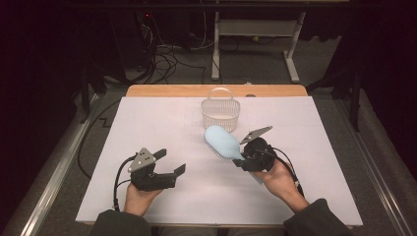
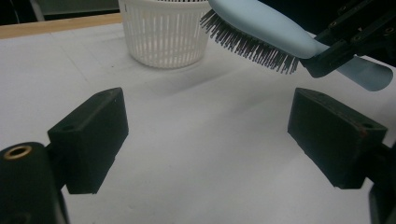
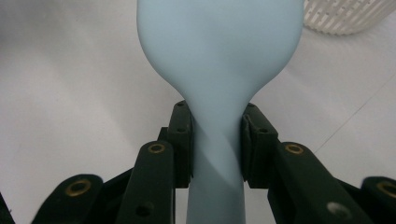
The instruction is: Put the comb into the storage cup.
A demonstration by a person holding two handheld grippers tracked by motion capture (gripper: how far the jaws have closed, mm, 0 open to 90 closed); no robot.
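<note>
High view first: we see a pale blue plastic hairbrush (image 1: 223, 142) with a smooth oval back, held up off the white paper table cover (image 1: 147, 128). Our right gripper (image 1: 250, 158) pinches its thin handle between two black blocky pads, with the head sticking out toward a round white basket (image 1: 221, 112) made of thin ribs. From our left gripper view, dark stiff bristles (image 2: 252, 46) point down. Our left gripper (image 1: 169, 163) has its jaws spread wide with nothing between them.
</note>
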